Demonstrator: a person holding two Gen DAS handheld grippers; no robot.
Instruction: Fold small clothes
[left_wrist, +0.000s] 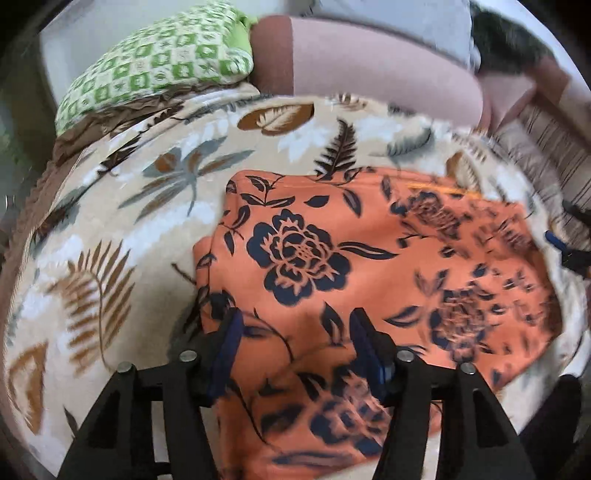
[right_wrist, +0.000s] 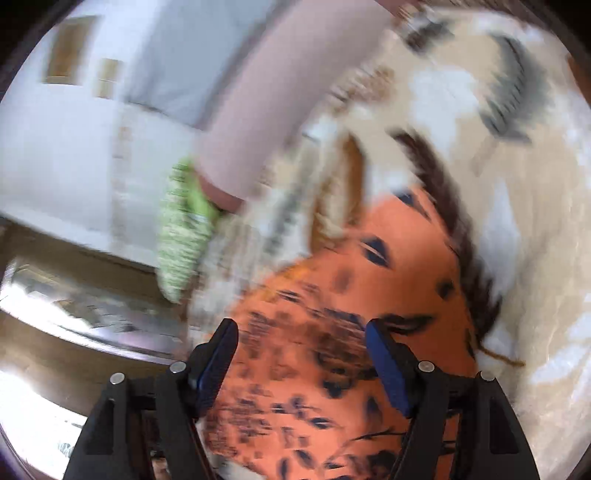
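Observation:
An orange garment (left_wrist: 332, 258) printed with dark blue flowers lies folded and flat on a beige blanket with a leaf pattern (left_wrist: 110, 229). My left gripper (left_wrist: 295, 328) hovers over the garment's near edge, jaws apart, the cloth showing between the blue pads without being pinched. In the right wrist view, which is badly blurred, the same orange garment (right_wrist: 332, 332) fills the lower middle. My right gripper (right_wrist: 301, 332) stands open above it, nothing clamped. A black and blue part at the far right edge of the left wrist view looks like the other gripper.
A green and white checked pillow (left_wrist: 159, 62) rests at the blanket's far left. A person's leg in pale pink cloth (left_wrist: 369, 66) lies along the far side. A striped cover (left_wrist: 546, 147) shows at the right. A white wall (right_wrist: 55, 147) and a dark wooden edge (right_wrist: 74, 332) lie beyond the bed.

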